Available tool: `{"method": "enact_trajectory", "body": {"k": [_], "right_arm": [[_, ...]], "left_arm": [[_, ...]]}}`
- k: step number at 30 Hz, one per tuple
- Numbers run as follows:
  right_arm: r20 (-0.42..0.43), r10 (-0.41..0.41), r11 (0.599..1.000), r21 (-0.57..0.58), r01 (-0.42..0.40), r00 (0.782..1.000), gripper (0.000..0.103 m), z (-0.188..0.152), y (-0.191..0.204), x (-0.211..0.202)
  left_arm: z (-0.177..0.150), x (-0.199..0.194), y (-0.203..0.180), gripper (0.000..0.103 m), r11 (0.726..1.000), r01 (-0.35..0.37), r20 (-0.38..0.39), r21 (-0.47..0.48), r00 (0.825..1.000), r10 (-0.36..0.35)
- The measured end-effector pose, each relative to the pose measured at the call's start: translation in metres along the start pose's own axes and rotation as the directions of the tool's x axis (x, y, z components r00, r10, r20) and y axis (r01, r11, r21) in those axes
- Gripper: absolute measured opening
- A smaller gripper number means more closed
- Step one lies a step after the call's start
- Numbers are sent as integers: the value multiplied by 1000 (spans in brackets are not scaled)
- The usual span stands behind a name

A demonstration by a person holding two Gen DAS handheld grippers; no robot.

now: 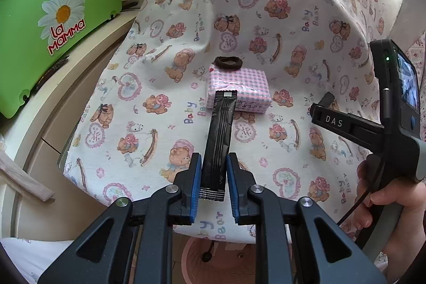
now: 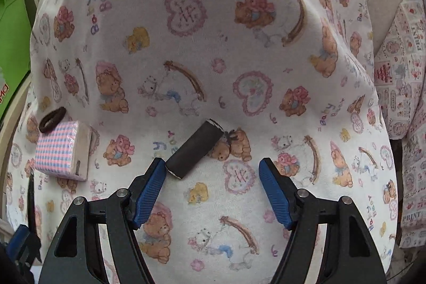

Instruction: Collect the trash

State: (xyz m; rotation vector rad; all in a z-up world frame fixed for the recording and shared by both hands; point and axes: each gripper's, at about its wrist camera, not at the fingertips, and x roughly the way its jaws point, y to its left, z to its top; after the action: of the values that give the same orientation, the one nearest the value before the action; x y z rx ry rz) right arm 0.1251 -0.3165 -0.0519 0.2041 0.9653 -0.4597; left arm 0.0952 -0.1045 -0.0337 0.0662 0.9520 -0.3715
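Left wrist: left gripper point(image 1: 213, 173) clamps black sachet point(image 1: 218, 143), long axis pointing straight ahead, far end over the pink gingham tissue pack point(image 1: 245, 89); brown hair tie point(image 1: 227, 62) on the pack's far edge.

Right wrist: right gripper point(image 2: 212, 177) wide apart, holding nothing. Short dark wrapper point(image 2: 195, 148), possibly rolled, lies diagonally on the bear-print cloth point(image 2: 213, 44), near end touching the left finger.

The left gripper point(image 1: 213, 185) has its blue-padded fingers point(image 1: 195, 185) drawn in close, one pad against each long edge of what stands between them. The right gripper point(image 2: 211, 190) has its jaws spread wide apart, nothing between the pads. In the left wrist view, the person's right hand point(image 1: 383, 193) wraps the right gripper's handle.
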Motion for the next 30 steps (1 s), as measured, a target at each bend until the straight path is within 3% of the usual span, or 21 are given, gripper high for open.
{"method": "enact_trajectory", "body": {"k": [5,6,7,9,10,12,17,22,27,28,30], "right_arm": [[-16,14,1000,-25,-14,1000,74,-3,-1,-2],[-19,19,999,-25,-19,1000,69,-2,-3,-2],[-17,21,999,-30,-21,1000,63,-2,-4,-3],[-16,30,999,-42,-31,999,34,-4,-15,-7],[-21,37,998,-47,-38,999,28,-3,-17,-7],[-33,74,996,-41,-76,997,5,-2,-28,-11],[-60,230,973,12,-230,971,2,-4,-54,-17],[-37,383,923,61,-380,923,2,-3,-82,-34],[-15,480,871,127,-475,877,2,-6,-102,-50],[-8,485,867,131,-480,874,2,-6,-105,-51],[24,446,890,100,-446,895,2,-5,-109,-55]], "left_arm": [[-1,0,-3,18,1000,-3,2,6,1000,3],[-1,0,-3,18,1000,-3,0,7,1000,3],[-1,0,-3,18,1000,-2,-1,8,1000,2],[-1,0,-4,18,1000,0,0,12,1000,0],[-1,-1,-5,18,1000,2,1,14,1000,-2],[-1,-2,-6,18,1000,4,5,15,1000,-4],[0,-7,-9,18,1000,11,16,17,1000,-11],[0,-10,-11,18,1000,20,20,18,1000,-20],[0,-13,-12,18,999,26,25,20,999,-27],[0,-14,-12,18,999,26,26,21,999,-27],[0,-14,-12,18,999,27,26,22,999,-27]]}}
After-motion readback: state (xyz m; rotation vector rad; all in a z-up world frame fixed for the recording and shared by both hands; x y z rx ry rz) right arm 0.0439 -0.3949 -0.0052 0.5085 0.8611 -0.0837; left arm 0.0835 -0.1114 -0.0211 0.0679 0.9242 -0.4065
